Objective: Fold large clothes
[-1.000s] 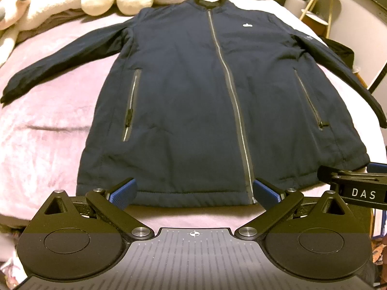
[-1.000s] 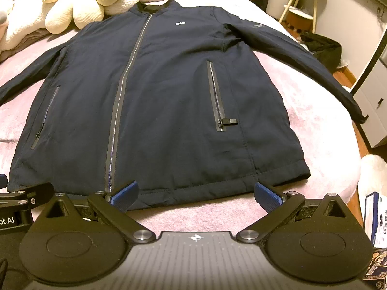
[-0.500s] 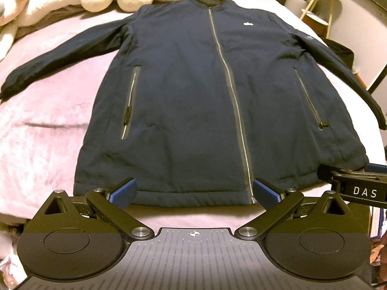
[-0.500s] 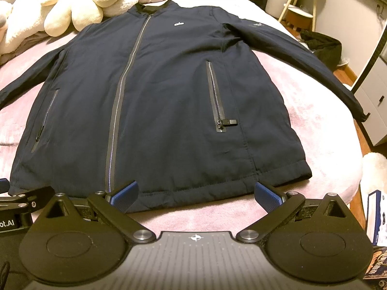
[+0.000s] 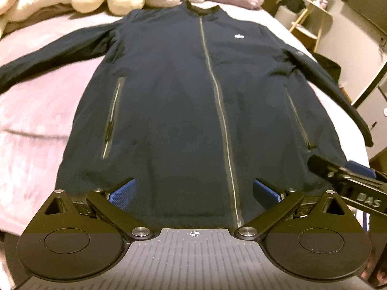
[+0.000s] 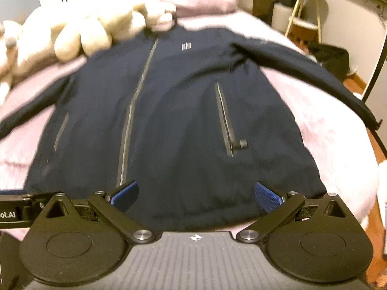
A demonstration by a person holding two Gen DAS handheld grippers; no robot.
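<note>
Left gripper (image 5: 193, 193): black two-finger claw, jaws spread wide, blue textured pads (image 5: 122, 193) apart with nothing between them; hovers over hem of jacket, near the main zip's lower end.
Right gripper (image 6: 196, 194): same black claw, jaws wide apart, blue pads (image 6: 267, 197) empty; over hem on the jacket's other half, below the pocket zip. Its tip also shows at right edge of left wrist view (image 5: 348, 181).
Jacket: large dark navy zip-up jacket (image 5: 183, 111), lying flat, front side up, on the bed, collar at far end, hem nearest the cameras.
Main zip: grey zip line (image 5: 217, 101) running collar to hem, closed.
Pockets: two slanted zip pockets, one each side; dark zip pull (image 6: 240, 143) sticks out sideways from the pocket in right wrist view.
Logo: small white chest mark (image 5: 239, 36).
Sleeves: both spread outward on the cover; one (image 5: 48, 58) runs to left frame edge, the other (image 6: 314, 77) reaches toward the bed's right edge.
Bed: pink fuzzy bed cover (image 5: 31, 120) under the jacket.
Plush: cream stuffed toys (image 6: 79, 33) at head of bed, just beside the collar.
Pillow: pink pillow (image 6: 203, 0) behind the toys.
Background: light wooden side stand (image 6: 304, 12) by wall; dark bag (image 6: 331, 58) on floor, blurry.
Image quality: right wrist view motion-blurred.
</note>
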